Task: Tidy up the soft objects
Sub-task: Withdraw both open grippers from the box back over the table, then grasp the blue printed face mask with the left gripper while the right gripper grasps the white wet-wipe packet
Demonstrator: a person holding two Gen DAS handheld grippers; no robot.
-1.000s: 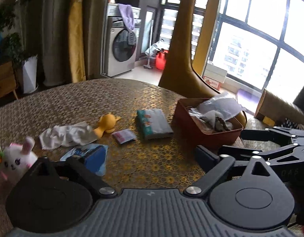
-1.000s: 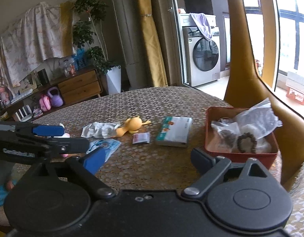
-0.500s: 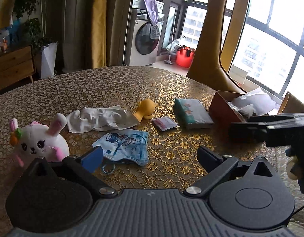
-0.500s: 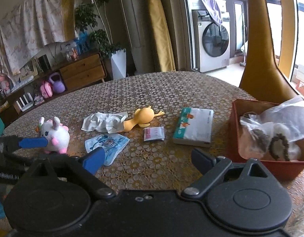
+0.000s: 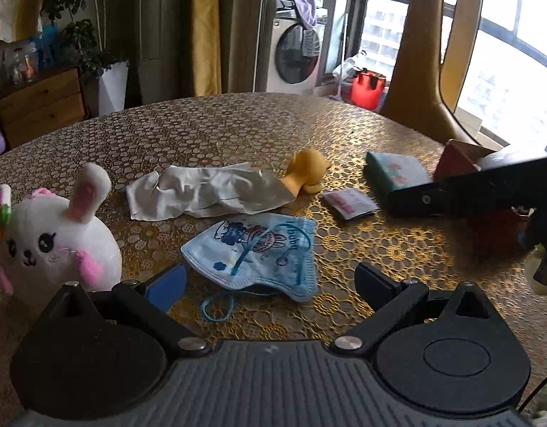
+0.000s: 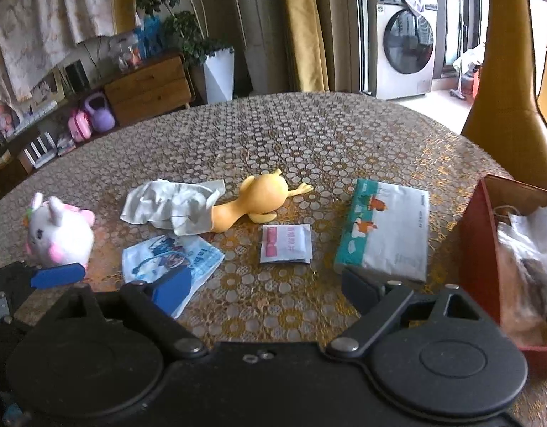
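Gold-patterned tabletop [image 5: 237,128]: nothing binned yet. Left gripper [image 5: 269,281] fingers open, empty, face mask [image 5: 259,249] at 12 o'clock; right gripper [image 6: 262,290] open. Next: descend, pinch mask, carry to red box [image 6: 479,249].
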